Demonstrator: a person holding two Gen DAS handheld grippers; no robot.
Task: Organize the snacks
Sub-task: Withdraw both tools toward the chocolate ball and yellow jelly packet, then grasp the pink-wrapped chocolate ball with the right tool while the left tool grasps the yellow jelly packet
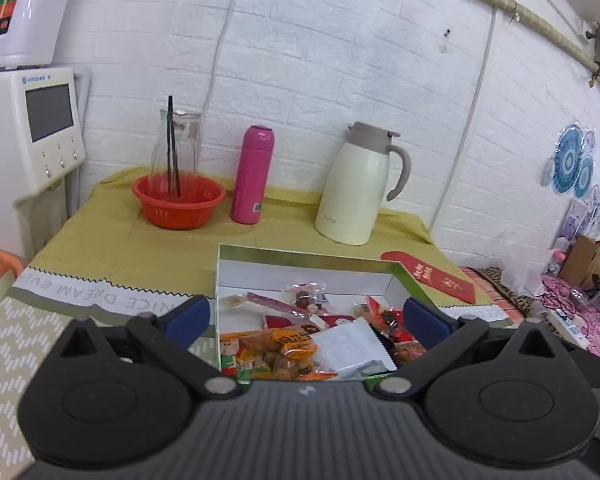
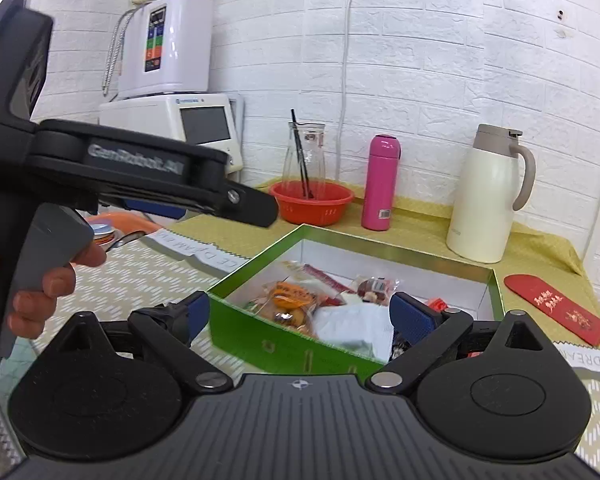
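A green box with a white inside (image 1: 300, 256) (image 2: 260, 332) sits on the table and holds several wrapped snacks: an orange packet (image 1: 288, 348) (image 2: 288, 300), a white packet (image 1: 352, 348) (image 2: 352, 328) and red-wrapped sweets (image 1: 388, 320). My left gripper (image 1: 306, 318) is open and empty, its blue pads either side of the box's near end. My right gripper (image 2: 300, 316) is open and empty, hovering over the box's near green wall. The left gripper also shows from the side in the right wrist view (image 2: 204, 196), held by a hand at the left.
At the back stand an orange basket (image 1: 179, 200) with a glass carafe (image 1: 176, 148), a pink flask (image 1: 253, 174) and a cream thermos jug (image 1: 356, 188). A red envelope (image 1: 432, 276) lies right of the box. White appliances (image 1: 32, 128) stand at the left.
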